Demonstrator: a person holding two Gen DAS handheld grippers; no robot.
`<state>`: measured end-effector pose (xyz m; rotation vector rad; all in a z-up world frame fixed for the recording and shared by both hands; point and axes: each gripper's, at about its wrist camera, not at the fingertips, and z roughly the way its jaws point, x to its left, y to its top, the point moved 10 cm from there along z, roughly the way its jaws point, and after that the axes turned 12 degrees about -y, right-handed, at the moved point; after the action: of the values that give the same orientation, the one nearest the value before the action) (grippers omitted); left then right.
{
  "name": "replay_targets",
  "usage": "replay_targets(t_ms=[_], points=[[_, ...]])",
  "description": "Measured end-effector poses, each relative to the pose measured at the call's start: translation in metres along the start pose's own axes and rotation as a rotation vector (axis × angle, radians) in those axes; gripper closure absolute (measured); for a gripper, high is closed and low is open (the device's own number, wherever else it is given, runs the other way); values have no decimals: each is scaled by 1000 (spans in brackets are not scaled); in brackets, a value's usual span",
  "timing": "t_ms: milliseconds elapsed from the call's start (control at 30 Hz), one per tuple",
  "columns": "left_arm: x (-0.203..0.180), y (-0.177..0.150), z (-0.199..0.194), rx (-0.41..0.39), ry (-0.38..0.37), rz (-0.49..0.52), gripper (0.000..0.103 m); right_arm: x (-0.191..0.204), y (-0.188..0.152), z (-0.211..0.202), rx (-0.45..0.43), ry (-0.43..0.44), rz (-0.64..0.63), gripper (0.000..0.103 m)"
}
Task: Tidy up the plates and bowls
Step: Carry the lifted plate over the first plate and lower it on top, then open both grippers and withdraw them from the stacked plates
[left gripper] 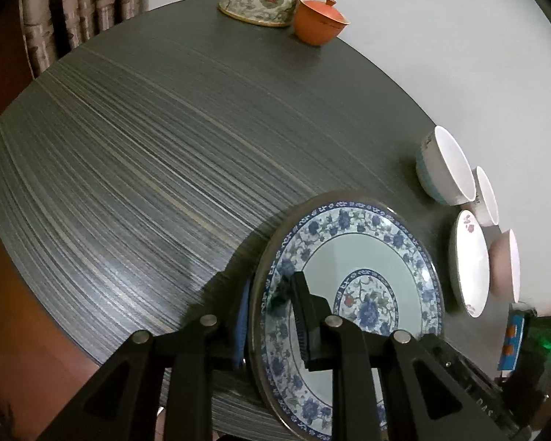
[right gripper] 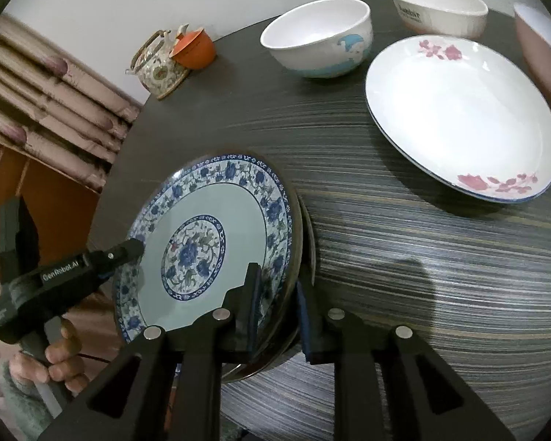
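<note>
The blue-flowered plate (right gripper: 198, 228) sits at the near edge of the dark striped table (right gripper: 404, 257), tilted a little and carried between both tools. Its broad, shallow form probably makes a grip on one side unsteady, so each tool takes an opposite side of the rim. The left gripper (left gripper: 272, 290) is clenched on the plate's left rim, one finger on the patterned face and the blue pad behind. In the right wrist view the person's hand (right gripper: 60, 352) holds that tool low and to the left. The right gripper (right gripper: 277, 279) straddles the near right rim, a pad on either side and close against it, but I cannot tell whether the pads press or merely bracket the edge. To the far right lies the pink-flowered plate (right gripper: 459, 117), flat and apart, which I judge to be the likely place for stacking. Behind it the dolphin bowl (right gripper: 319, 36), the lettered bowl (right gripper: 437, 7) and the pink bowl (right gripper: 540, 51) stand upright and unstacked. The teapot (right gripper: 158, 70) and orange cup (right gripper: 196, 49) keep to the far left, out of the way.
</note>
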<state>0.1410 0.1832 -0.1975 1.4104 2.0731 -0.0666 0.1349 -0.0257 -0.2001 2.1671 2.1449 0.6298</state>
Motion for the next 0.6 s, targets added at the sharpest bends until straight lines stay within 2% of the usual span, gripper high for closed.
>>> replay_targets(t_ms=[400, 600], points=[[-4, -6, 10, 14, 61, 45, 75, 21, -5, 2, -7, -147, -143, 66], [-10, -8, 14, 17, 90, 76, 71, 24, -5, 4, -1, -187, -180, 66]])
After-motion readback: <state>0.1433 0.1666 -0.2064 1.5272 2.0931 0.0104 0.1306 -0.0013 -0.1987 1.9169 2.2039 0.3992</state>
